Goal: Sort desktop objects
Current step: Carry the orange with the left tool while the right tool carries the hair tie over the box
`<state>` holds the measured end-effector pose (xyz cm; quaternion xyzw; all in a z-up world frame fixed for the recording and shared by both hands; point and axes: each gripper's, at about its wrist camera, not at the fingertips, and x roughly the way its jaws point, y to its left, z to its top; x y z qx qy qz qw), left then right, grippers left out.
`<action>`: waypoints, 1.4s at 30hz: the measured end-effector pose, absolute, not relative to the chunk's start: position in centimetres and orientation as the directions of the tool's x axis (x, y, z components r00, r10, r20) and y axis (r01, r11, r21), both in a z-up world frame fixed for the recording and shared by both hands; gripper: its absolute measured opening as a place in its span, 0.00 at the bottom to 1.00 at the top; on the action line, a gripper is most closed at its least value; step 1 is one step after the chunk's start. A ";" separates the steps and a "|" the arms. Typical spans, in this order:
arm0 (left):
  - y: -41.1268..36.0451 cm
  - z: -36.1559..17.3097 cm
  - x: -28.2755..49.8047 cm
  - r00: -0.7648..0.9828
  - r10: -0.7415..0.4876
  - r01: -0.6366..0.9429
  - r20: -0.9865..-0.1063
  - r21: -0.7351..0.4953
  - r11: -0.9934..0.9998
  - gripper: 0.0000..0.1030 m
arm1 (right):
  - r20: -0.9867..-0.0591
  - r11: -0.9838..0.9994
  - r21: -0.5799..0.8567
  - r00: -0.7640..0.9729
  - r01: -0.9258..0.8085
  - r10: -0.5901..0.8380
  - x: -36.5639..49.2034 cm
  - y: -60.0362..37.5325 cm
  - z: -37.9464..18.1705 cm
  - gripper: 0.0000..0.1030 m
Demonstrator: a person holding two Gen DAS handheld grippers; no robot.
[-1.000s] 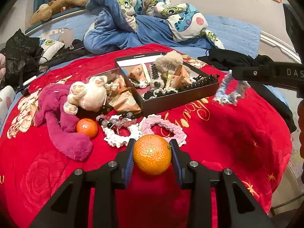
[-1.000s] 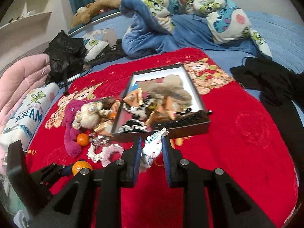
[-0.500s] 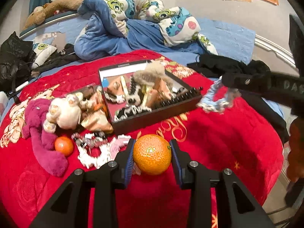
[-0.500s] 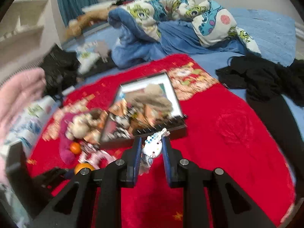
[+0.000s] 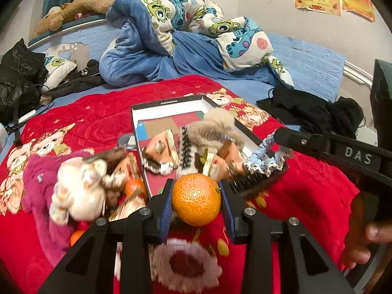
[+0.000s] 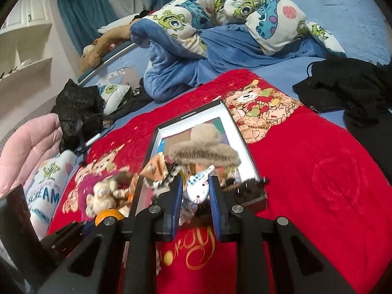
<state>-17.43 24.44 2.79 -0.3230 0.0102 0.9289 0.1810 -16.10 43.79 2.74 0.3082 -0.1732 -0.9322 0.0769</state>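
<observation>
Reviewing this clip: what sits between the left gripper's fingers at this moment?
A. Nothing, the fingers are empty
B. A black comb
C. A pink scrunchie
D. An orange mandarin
D: in the left wrist view the left gripper has its blue pads pressed against both sides of the orange mandarin, held up in front of the open black box on the red blanket.

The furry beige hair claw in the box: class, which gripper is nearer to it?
Probably right. The right gripper, shut on a blue-and-white scrunchie, hangs just before the furry claw; the left gripper, holding an orange, sits slightly farther back.
</observation>
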 end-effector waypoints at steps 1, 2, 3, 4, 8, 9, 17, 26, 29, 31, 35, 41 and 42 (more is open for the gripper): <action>24.6 2.7 -18.1 -0.721 0.337 -0.346 -0.605 -0.107 -0.932 0.35 | -0.541 -0.921 0.389 -0.800 0.035 -0.259 -16.6 44.0 2.7 0.20; 24.7 2.6 -18.6 -0.718 0.341 -0.346 -0.607 -0.114 -0.931 0.35 | -0.538 -0.917 0.397 -0.801 0.034 -0.262 -17.0 44.1 2.6 0.20; 24.9 2.4 -19.3 -0.715 0.342 -0.346 -0.610 -0.116 -0.931 0.35 | -0.536 -0.916 0.401 -0.803 0.030 -0.260 -17.4 44.2 2.5 0.20; 25.1 2.3 -19.8 -0.713 0.342 -0.347 -0.612 -0.115 -0.931 0.35 | -0.530 -0.914 0.405 -0.807 0.026 -0.258 -17.7 44.3 2.4 0.20; 25.7 1.4 -21.4 -0.707 0.337 -0.349 -0.622 -0.108 -0.931 0.36 | -0.493 -0.898 0.438 -0.823 0.045 -0.282 -18.5 44.4 2.4 0.20; 25.8 1.2 -21.8 -0.704 0.336 -0.349 -0.626 -0.107 -0.931 0.35 | -0.489 -0.900 0.433 -0.826 0.050 -0.281 -18.7 44.3 2.5 0.20; 26.2 -0.5 -23.9 -0.686 0.338 -0.340 -0.644 -0.126 -0.932 0.36 | -0.522 -0.930 0.367 -0.825 0.014 -0.218 -20.7 43.7 1.4 0.20; 26.6 -2.2 -24.4 -0.692 0.318 -0.331 -0.648 -0.107 -0.938 0.36 | -0.590 -0.959 0.270 -0.801 -0.081 -0.099 -21.7 43.7 -0.8 0.20; 26.5 -2.8 -24.5 -0.688 0.316 -0.324 -0.653 -0.113 -0.939 0.35 | -0.623 -0.958 0.273 -0.775 -0.092 -0.103 -22.2 43.8 -1.8 0.20; 26.3 -2.8 -24.5 -0.687 0.323 -0.326 -0.651 -0.122 -0.938 0.35 | -0.619 -0.952 0.295 -0.775 -0.085 -0.123 -22.2 43.9 -1.9 0.20; 26.2 -2.9 -24.5 -0.689 0.321 -0.324 -0.649 -0.119 -0.938 0.35 | -0.611 -0.944 0.323 -0.777 -0.073 -0.149 -22.1 44.0 -1.9 0.20; 26.3 -2.8 -24.4 -0.691 0.316 -0.323 -0.650 -0.113 -0.940 0.35 | -0.621 -0.950 0.303 -0.772 -0.080 -0.134 -22.1 43.7 -1.9 0.20; 26.3 -2.8 -24.4 -0.691 0.316 -0.324 -0.650 -0.112 -0.940 0.35 | -0.622 -0.951 0.299 -0.772 -0.079 -0.131 -22.2 43.7 -1.9 0.20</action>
